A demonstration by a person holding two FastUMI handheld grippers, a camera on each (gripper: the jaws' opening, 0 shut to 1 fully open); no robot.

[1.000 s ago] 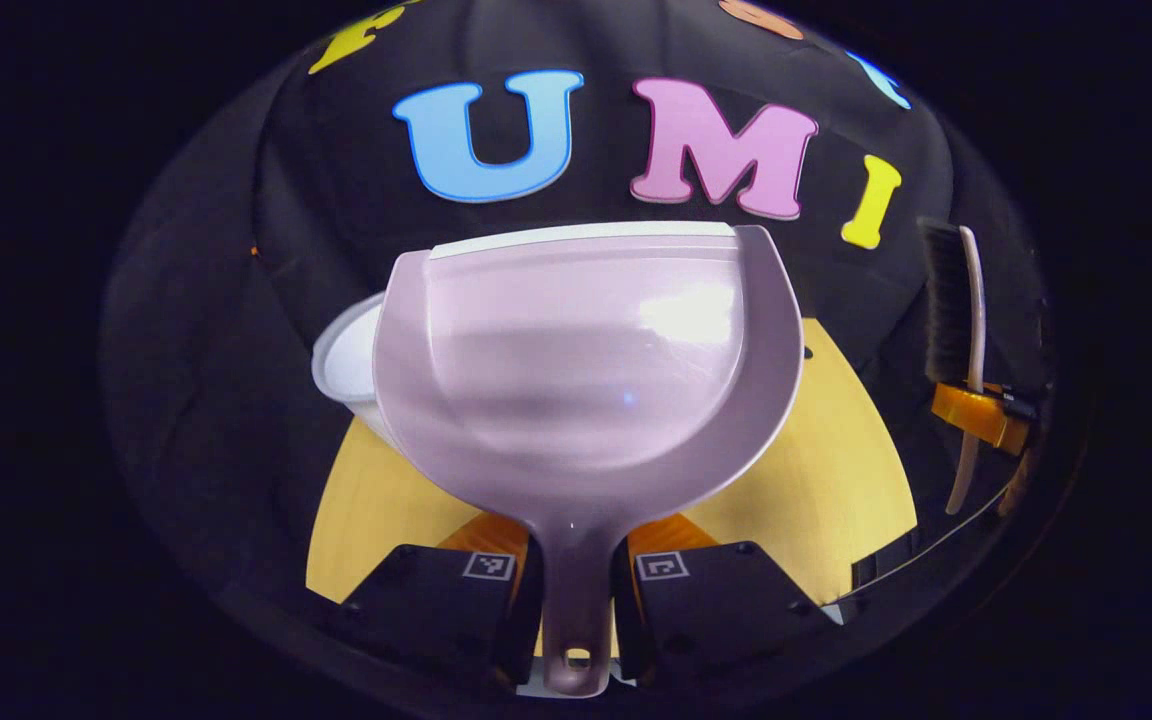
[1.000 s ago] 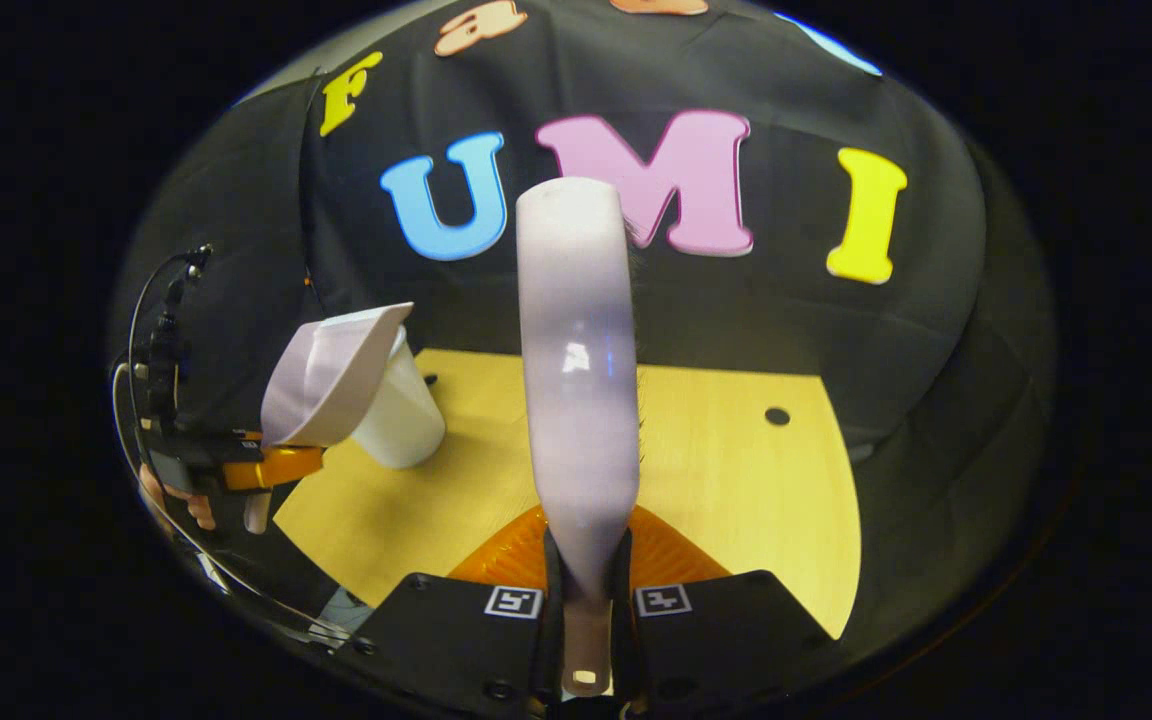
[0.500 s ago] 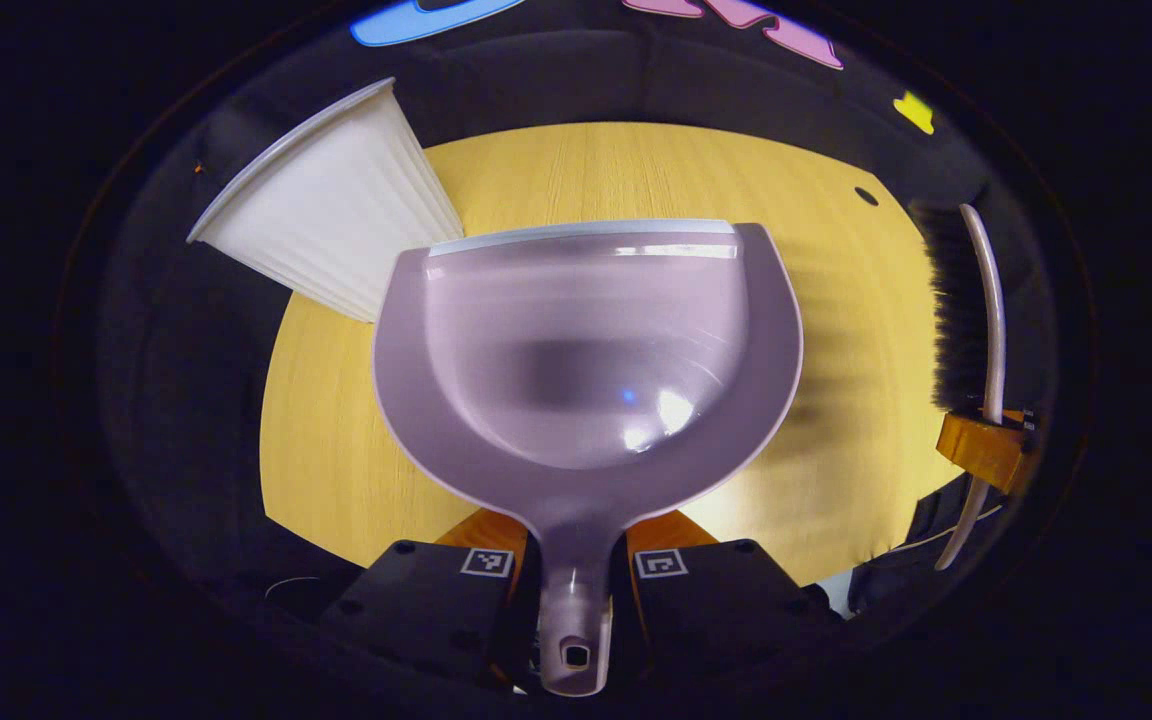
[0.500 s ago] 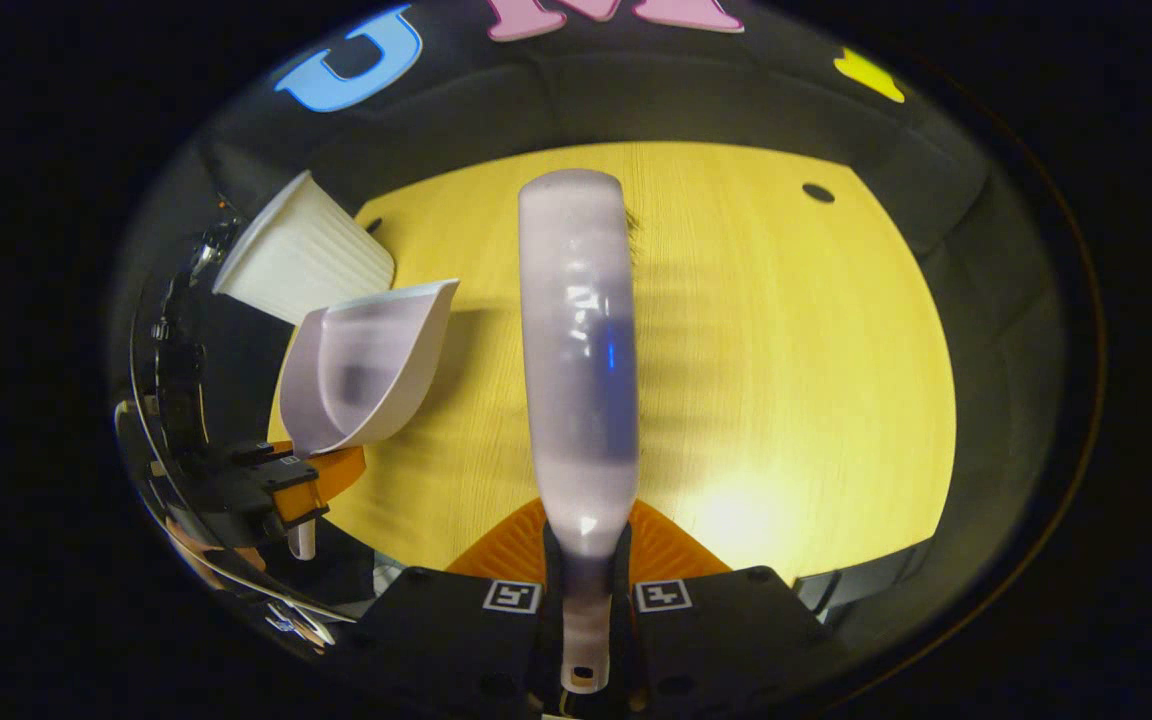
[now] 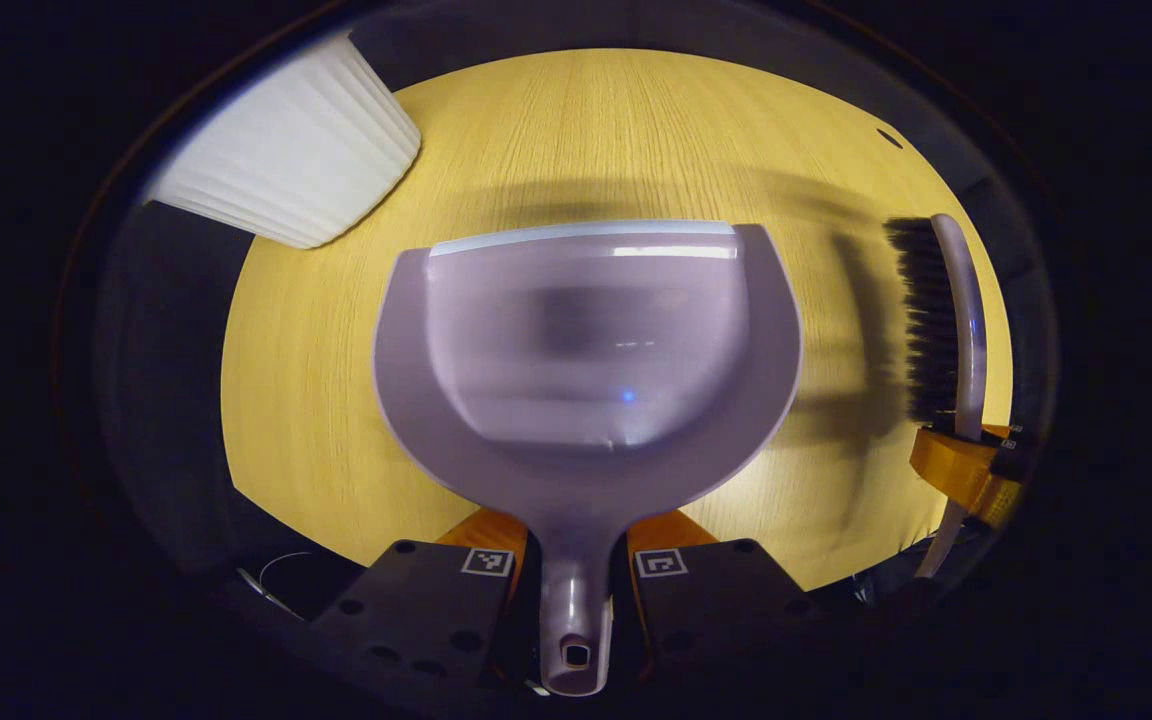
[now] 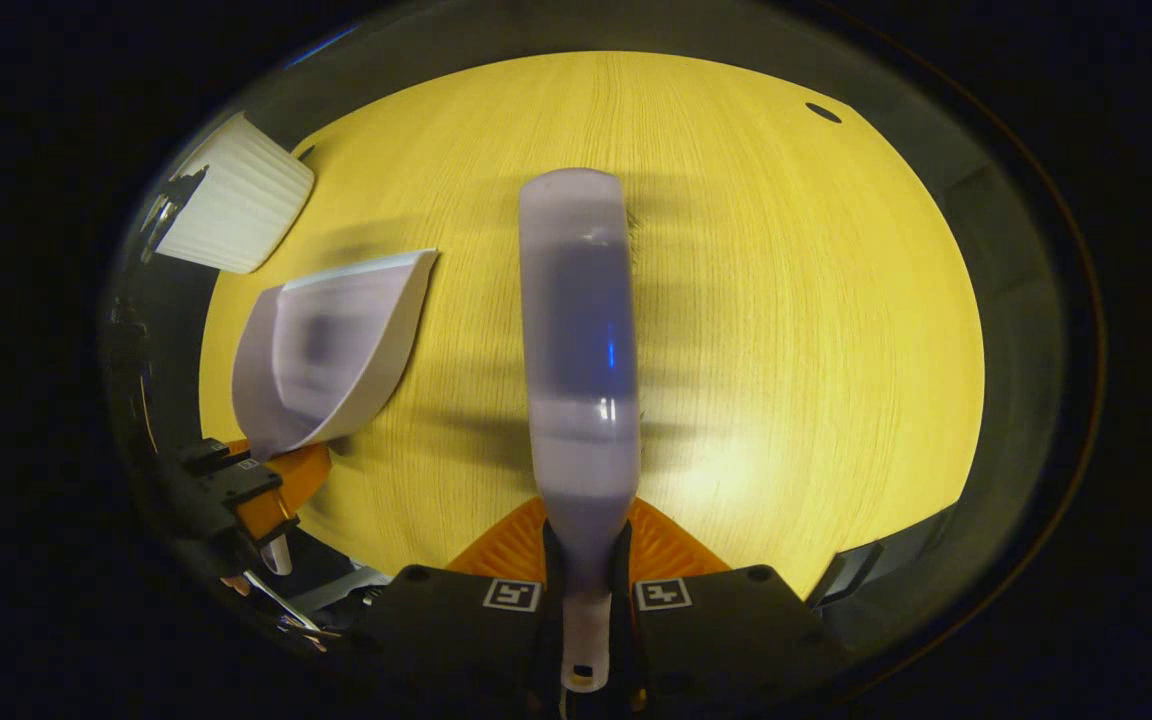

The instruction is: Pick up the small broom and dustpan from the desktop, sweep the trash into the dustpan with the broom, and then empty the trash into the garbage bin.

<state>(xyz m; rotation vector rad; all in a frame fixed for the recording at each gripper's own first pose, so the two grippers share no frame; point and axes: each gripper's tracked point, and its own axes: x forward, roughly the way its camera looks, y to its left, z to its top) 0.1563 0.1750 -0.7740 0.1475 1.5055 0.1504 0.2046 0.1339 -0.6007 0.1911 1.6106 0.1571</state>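
Dustpan (image 5: 586, 360): one, handle clamped between left gripper (image 5: 576, 590) fingers, held over the counter.
Broom (image 6: 579, 350): one, handle pinched by right gripper (image 6: 584, 610) fingers, bristles dark.
Garbage bin (image 5: 286, 160): one, white, ribbed, at the counter's far left corner.
Counter (image 6: 786, 330): one, pale wood grain.
Surroundings: black cloth.

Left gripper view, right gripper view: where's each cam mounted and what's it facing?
Left gripper view: rides the left gripper, looking down along the pale lilac plastic dustpan clamped by its handle, onto the yellow wooden desktop; own fingers at bottom.
Right gripper view: rides the right gripper, looking down along the lilac-backed small broom it clamps, onto the same desktop; the left gripper sits at lower left.
Shared: desktop, dustpan, broom, white ribbed garbage bin.
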